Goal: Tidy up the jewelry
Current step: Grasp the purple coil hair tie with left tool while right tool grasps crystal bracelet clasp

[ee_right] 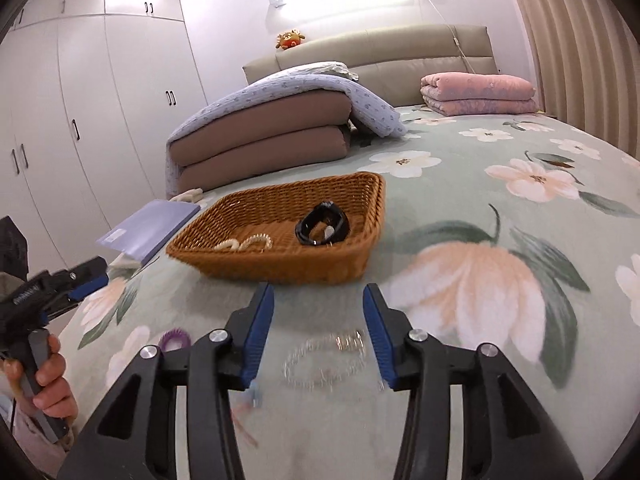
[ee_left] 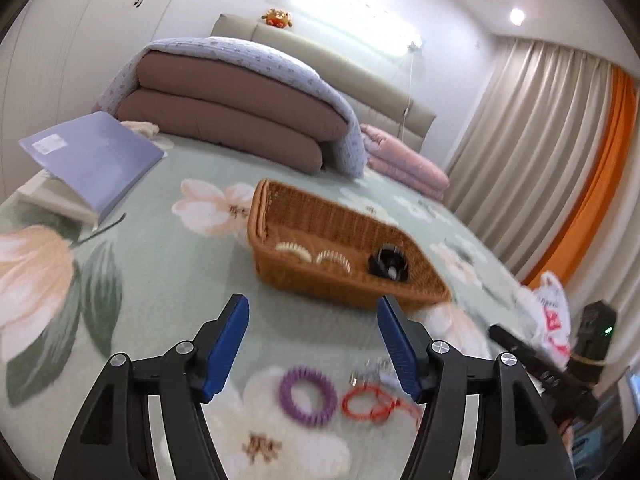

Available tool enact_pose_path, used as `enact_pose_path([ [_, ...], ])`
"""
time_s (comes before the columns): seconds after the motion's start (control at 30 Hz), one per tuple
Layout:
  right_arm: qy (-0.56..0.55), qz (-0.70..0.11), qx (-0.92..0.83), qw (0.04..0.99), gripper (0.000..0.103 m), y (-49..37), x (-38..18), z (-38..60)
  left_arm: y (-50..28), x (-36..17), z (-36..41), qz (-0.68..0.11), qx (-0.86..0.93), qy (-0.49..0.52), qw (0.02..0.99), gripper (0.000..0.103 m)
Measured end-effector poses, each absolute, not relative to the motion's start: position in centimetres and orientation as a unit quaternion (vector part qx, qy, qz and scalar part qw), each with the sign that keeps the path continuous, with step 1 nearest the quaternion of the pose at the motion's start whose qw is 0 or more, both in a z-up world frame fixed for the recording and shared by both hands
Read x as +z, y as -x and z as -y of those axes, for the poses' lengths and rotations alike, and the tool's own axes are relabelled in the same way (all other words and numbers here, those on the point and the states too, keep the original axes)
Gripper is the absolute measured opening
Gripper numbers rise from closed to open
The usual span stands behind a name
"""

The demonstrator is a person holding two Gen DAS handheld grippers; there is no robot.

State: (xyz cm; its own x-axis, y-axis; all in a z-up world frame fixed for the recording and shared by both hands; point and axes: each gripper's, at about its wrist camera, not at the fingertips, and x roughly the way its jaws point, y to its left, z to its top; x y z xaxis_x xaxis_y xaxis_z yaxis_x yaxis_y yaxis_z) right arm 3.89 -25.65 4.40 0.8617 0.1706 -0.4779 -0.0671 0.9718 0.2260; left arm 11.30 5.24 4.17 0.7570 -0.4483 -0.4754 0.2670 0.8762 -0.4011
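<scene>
I have both grippers above the bed (ee_right: 460, 208), fingers spread wide and holding nothing. My left gripper (ee_left: 312, 344) hangs over a purple ring (ee_left: 306, 396) and a red cord (ee_left: 370, 402), which lie side by side on the blanket near a blurred silvery piece (ee_left: 370, 372). My right gripper (ee_right: 319, 334) sits over a clear bead bracelet (ee_right: 324, 360) lying between its fingers. The basket (ee_right: 280, 268) stands just beyond, holding two pale bracelets (ee_right: 244, 243) and a black band (ee_right: 322, 224). A folder (ee_left: 94, 158) lies off to the left.
</scene>
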Motion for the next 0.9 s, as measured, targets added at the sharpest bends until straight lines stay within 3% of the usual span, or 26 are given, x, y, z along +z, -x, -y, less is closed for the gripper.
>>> enact_pose_path([
  [0.27, -0.127, -0.289, 0.035, 0.948, 0.053, -2.9, 3.6, 29.4, -10.6, 0.9, -3.7, -0.365, -0.151, 0.090, 0.914, 0.068],
  [0.67, -0.109, -0.365, 0.019, 0.924, 0.051, -5.9, -0.5, 29.5, -11.7, -2.0, -2.7, -0.394, -0.171, 0.080, 0.900, 0.068],
  [0.8, -0.083, -0.393, 0.014, 0.916, 0.042, -6.8, -1.6, 28.5, -12.2, -2.6, -2.1, -0.412, -0.174, 0.073, 0.891, 0.050],
  [0.9, -0.074, -0.406, 0.006, 0.911, 0.038, -7.2, -2.1, 28.3, -12.1, -2.6, -1.9, -0.410, -0.175, 0.069, 0.893, 0.049],
])
